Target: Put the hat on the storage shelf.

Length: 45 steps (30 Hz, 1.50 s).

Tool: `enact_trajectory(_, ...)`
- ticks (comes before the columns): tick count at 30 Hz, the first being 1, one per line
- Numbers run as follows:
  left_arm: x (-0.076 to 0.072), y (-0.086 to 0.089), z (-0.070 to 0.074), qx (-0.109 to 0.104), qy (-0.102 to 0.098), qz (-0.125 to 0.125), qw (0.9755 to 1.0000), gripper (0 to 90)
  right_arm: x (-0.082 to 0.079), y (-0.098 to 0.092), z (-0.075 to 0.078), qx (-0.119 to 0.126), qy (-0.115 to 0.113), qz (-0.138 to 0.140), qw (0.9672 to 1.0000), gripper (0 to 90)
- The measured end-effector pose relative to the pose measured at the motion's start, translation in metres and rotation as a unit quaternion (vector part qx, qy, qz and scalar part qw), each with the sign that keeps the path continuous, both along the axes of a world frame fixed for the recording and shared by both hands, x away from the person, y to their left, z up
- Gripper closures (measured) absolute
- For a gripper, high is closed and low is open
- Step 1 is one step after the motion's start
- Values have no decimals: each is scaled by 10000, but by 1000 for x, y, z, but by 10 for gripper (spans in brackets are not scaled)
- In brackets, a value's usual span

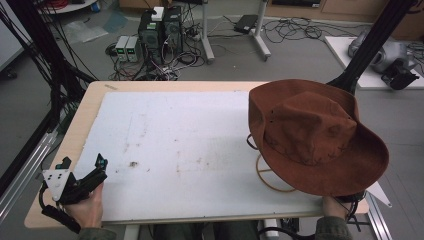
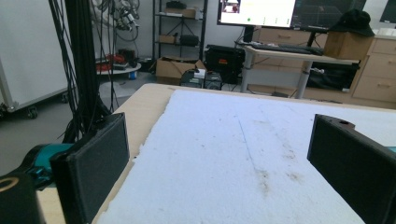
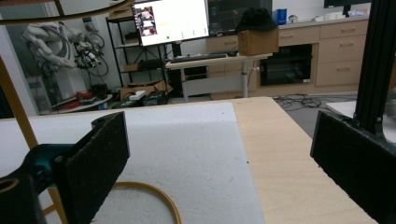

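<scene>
— Hat (image 1: 312, 135) position, please?

— Brown, wide-brimmed, perched on a thin yellow wire stand (image 1: 267, 176) at the right side of the white foam sheet (image 1: 190, 150) that covers most of the counter (image 1: 82, 120). From the high view I see its brim hanging out past the sheet's right edge and over the near right corner.

— And your left hand-held gripper (image 1: 82, 167)?

— It rests at the near left corner of the counter, at the sheet's edge, with my left hand (image 1: 87, 207) wrapped around it from below. In the left gripper view I see its jaws spread wide apart with bare foam between them, nothing held. It is well apart from the hat.

— The right hand-held gripper (image 3: 219, 158)?

— In the right gripper view its jaws are also wide apart and empty. The yellow ring at the foot of the stand curves just in front of one jaw, and the stand's upright rod rises along the edge of that view. Between the jaws I see the sheet's edge and bare wood. In the high view my right hand (image 1: 334, 206) shows at the near edge, just under the brim.
</scene>
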State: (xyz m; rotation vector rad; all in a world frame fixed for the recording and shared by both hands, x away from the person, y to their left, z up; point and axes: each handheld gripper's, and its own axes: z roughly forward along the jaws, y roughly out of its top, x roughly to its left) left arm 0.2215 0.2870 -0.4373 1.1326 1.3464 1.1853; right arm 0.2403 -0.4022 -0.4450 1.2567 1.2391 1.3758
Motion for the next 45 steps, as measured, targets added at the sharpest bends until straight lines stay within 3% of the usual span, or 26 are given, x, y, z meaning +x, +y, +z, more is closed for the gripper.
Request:
enact_trajectory(3, 1, -1, -2, 70, 37, 8, 10000, 59, 0, 1, 0, 6, 51, 5, 10000, 38)
enact_trajectory(13, -4, 6, -5, -21, 16, 157, 9999, 59, 2, 3, 1, -105, 15, 40, 9999, 38)
enact_trajectory(18, -5, 7, -6, -67, 11, 139, 9999, 59, 2, 6, 1, -41, 76, 35, 10000, 38)
enact_trajectory(22, -6, 8, -6, -126, 6, 165, 9998, 59, 3, 5, 1, -122, 1, 25, 9999, 38)
enact_trajectory(45, -6, 5, -6, -94, -13, 104, 9999, 59, 2, 6, 1, -111, 18, 49, 9999, 38)
